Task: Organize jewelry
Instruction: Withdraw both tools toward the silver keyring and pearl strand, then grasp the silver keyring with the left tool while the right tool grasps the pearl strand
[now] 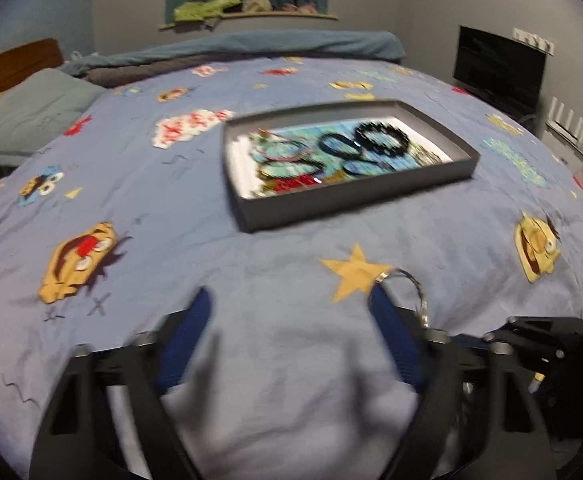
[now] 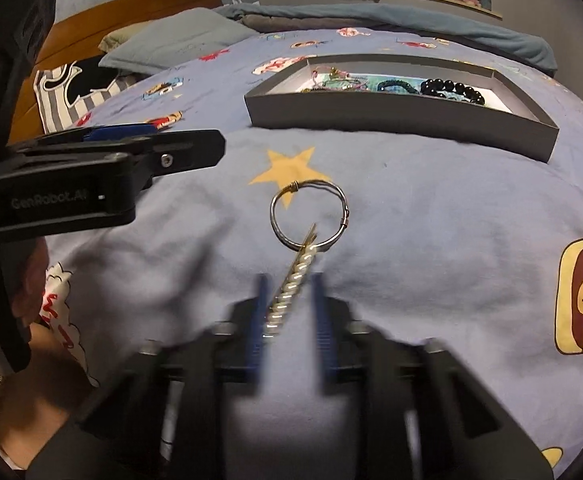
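One silver hoop earring (image 2: 309, 216) lies on the bed (image 2: 431, 208), near the grey tray (image 2: 403, 126). It looks light, thin and bendy. My right tool (image 2: 289, 308) clamps its twisted dangle; left tool (image 1: 291, 320) is apart.

Motion-blurred blue fingers (image 2: 260, 320) around the bangle's twisted end (image 2: 291, 296)

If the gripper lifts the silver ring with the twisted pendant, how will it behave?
The silver ring looks like thin stiff wire, so it probably keeps its shape and feels light. The twisted pendant seems to hang from it by a loop and will likely swing. Smooth metal may slip between the right gripper's fingers.
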Demonstrator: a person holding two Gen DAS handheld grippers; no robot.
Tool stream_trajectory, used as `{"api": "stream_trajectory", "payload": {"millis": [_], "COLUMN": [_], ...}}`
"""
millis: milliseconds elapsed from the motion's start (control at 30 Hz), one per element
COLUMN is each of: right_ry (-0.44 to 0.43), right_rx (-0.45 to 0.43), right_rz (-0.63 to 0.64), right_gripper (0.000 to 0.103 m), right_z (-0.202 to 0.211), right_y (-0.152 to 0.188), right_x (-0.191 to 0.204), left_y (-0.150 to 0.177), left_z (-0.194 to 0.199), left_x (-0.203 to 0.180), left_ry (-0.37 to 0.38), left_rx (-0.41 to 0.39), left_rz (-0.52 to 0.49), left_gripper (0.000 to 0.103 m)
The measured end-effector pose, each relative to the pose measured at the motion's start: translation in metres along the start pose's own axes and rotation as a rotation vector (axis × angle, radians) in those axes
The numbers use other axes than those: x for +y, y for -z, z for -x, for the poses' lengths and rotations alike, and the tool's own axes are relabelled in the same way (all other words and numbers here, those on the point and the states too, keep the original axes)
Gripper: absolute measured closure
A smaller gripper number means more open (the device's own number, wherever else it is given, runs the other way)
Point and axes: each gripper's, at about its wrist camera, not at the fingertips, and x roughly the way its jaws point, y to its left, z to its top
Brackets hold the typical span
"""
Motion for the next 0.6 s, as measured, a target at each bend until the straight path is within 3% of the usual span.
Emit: {"api": "stream_trajectory", "payload": {"millis": [33,133,333,600], "right_ry": [-0.005,0.024,0.073,0.078], "right_rx": [0.004,-0.017,-0.037,-0.053], "right_rz": [-0.011,-0.008,-0.059,-0.075], "right_gripper": [0.097,0.097,0.097,0.097], "right_z": [0.002,0.009,0.020,0.026], "right_y": [-0.001,-0.003,-0.005,-0.006], "right_x": [-0.002,-0.007,-0.033,-0.043], "left_y": [0.001,0.004,0.005,0.007], "left_z": [-0.005,-0.014,-0.025,-0.044], "left_x": [-0.004,-0.015,-0.036,-0.046], "left_ry": [0.017,0.058,0.111,0.073], "left_rx": [0.020,0.060,0.077,0.119], "left_rz": [-0.012,-0.043,-0.073,-0.119], "left_gripper": [0.051,0.061,0.069,0.091]}}
